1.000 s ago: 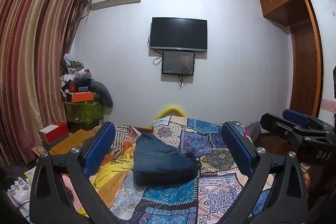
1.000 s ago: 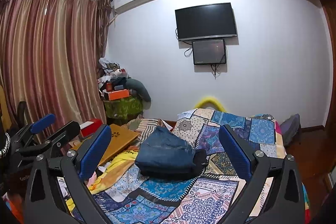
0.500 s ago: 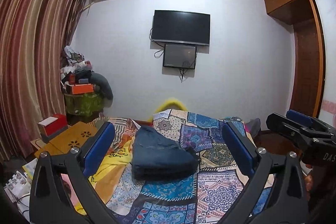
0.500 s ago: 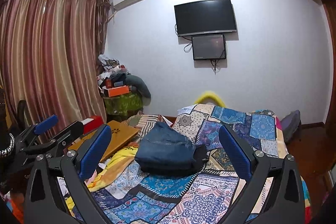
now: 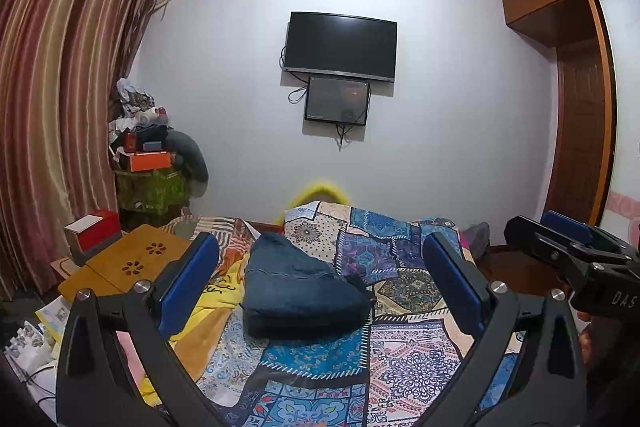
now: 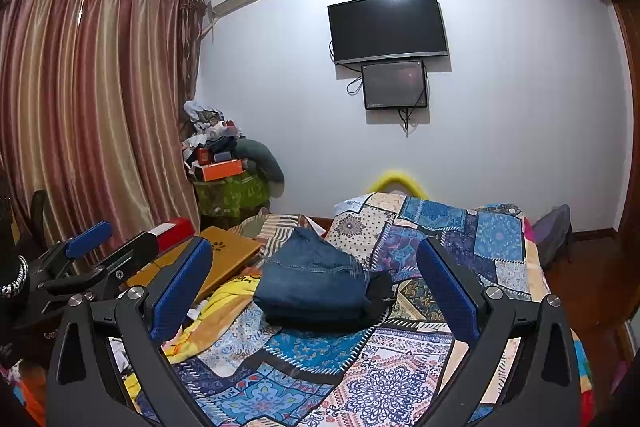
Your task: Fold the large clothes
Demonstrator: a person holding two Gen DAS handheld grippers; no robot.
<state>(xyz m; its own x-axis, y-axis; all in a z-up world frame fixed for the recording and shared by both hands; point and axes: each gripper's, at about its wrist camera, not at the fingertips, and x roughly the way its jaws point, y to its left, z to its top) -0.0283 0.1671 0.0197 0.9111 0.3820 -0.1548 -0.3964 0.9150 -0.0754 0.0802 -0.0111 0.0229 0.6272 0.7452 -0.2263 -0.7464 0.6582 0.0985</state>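
Both views have tilted slightly upward; the folded jeans lie ahead between the wide-open, empty left gripper and right gripper (neither clearly nearer), long axis across.

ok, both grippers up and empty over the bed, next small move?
Probably none on the jeans: they already lie folded in a compact stack on the quilt. Left gripper and right gripper are open and off them, so pull back.
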